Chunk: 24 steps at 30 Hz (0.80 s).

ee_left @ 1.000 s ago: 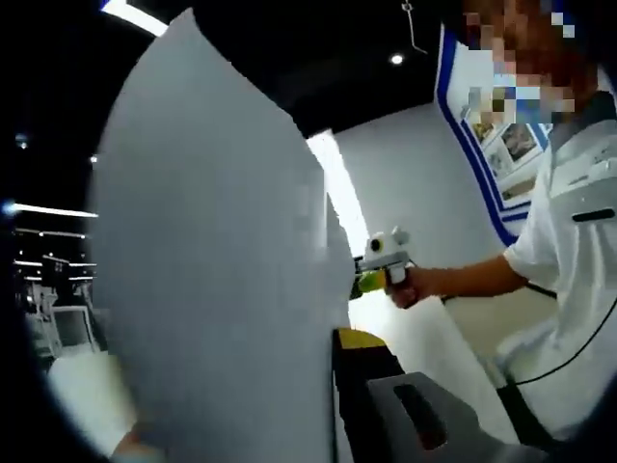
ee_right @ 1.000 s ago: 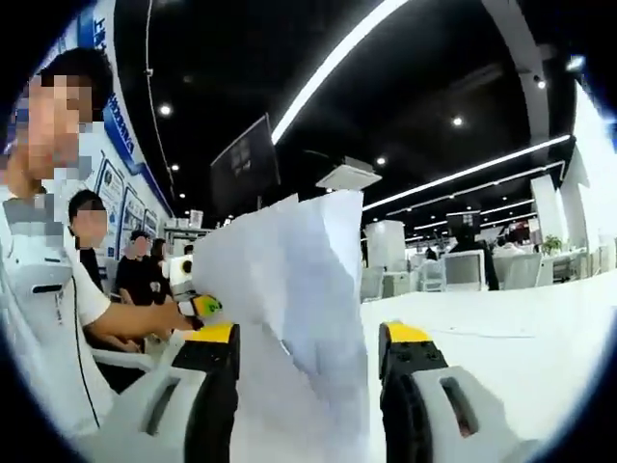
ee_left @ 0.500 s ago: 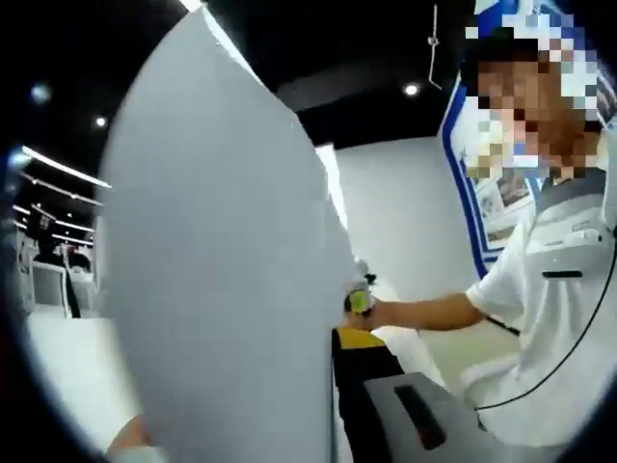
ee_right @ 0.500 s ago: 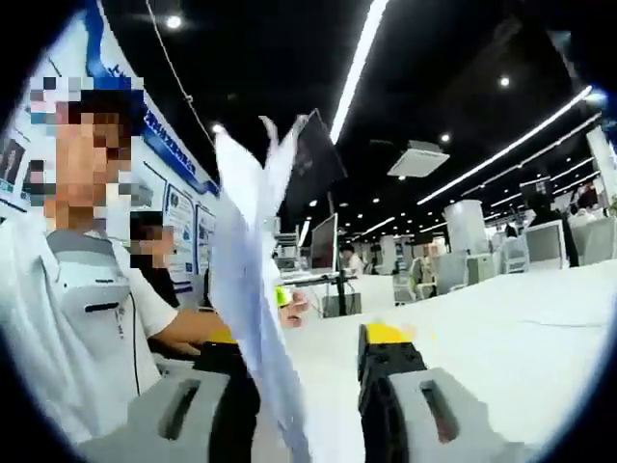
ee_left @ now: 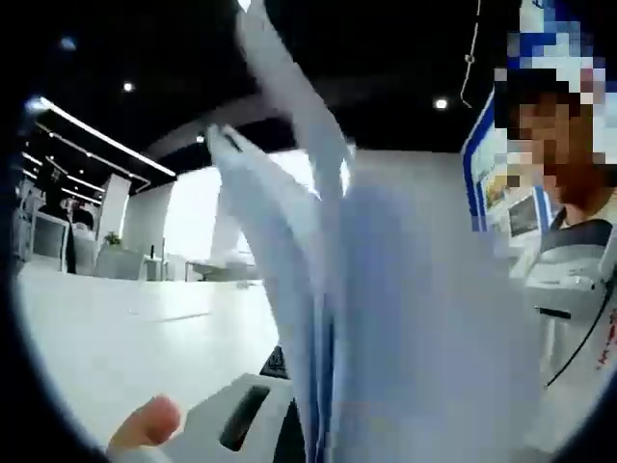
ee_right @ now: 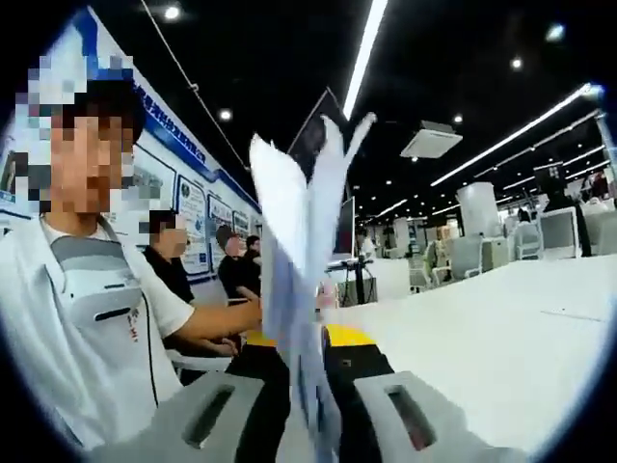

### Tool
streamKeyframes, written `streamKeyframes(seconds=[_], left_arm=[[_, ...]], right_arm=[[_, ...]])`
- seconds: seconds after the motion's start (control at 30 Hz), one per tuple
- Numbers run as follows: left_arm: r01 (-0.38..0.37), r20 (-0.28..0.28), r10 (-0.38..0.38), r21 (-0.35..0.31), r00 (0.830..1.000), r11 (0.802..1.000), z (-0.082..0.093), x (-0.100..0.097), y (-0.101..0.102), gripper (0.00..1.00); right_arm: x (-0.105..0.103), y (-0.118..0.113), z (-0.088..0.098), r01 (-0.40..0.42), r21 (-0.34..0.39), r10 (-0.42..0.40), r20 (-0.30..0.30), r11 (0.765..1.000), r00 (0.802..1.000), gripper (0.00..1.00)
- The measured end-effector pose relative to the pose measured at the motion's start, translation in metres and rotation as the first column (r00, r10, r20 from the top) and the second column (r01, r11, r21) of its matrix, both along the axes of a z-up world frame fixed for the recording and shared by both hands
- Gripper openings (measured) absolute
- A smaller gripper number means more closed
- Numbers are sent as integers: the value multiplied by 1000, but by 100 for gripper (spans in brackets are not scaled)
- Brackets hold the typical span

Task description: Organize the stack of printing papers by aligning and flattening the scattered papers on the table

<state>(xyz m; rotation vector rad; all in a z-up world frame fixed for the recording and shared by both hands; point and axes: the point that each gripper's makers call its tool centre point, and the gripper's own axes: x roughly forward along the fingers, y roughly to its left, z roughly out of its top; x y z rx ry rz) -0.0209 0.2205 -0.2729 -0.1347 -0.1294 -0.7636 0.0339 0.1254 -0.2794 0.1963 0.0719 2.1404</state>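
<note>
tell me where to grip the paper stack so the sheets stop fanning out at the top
Grip the bottom edge, where the paper stack already sits between the right gripper jaws, coming from below. The sheets stand upright, pinched together low down and splaying apart only at their free top corners, so probably a second hold higher up one side edge would close the fan.

Both views sit low at the white table [ee_right: 501, 328], tilted upward, sharing the close-up papers [ee_left: 405, 318] and person [ee_right: 87, 318].
</note>
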Motion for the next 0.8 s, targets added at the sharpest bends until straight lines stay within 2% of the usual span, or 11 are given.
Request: streamKeyframes(seconds=[0.1, 0.13, 0.23, 0.3, 0.37, 0.43, 0.5, 0.63, 0.7, 0.77, 0.8], left_arm=[[-4, -50, 5, 18, 999, 1000, -11, 5, -1, 6], [6, -66, -6, 3, 998, 1000, -13, 4, -2, 6], [-5, -53, 6, 13, 999, 1000, -13, 3, -4, 6], [-6, -52, 7, 19, 999, 1000, -13, 3, -4, 6], [-50, -3, 50, 71, 999, 996, -11, 5, -2, 8], [-50, 8, 49, 55, 999, 997, -7, 1, 0, 14], [-84, 28, 85, -14, 996, 996, 6, 0, 13, 27], [-163, 85, 167, -45, 982, 986, 21, -2, 35, 22], [-194, 116, 193, -5, 974, 981, 20, -2, 33, 21], [-223, 153, 218, 15, 964, 975, 20, -2, 30, 25], [-250, 166, 243, 26, 956, 968, 19, 0, 28, 28]], right_arm=[[-1, 0, 4, 3, 35, -4, 28, 999, 1000, 0], [0, 1, 3, 8, 22, -8, 26, 1000, 1000, 0], [1, 2, 3, 43, 92, -55, 140, 995, 989, 0], [-3, 0, 2, 38, 108, -56, 169, 993, 984, 0], [-3, 0, 3, 36, 81, -47, 135, 996, 990, 0], [-1, 0, 3, 49, 85, -60, 137, 995, 989, 0], [11, -2, 1, 72, 63, -78, 109, 995, 991, 0], [12, -5, 2, 73, 81, -83, 126, 994, 989, 0], [7, -4, 4, 72, 96, -86, 154, 993, 984, 0], [4, -4, 3, 74, 91, -88, 153, 993, 984, 14], [3, -2, -1, 91, 113, -113, 208, 989, 972, 25]])
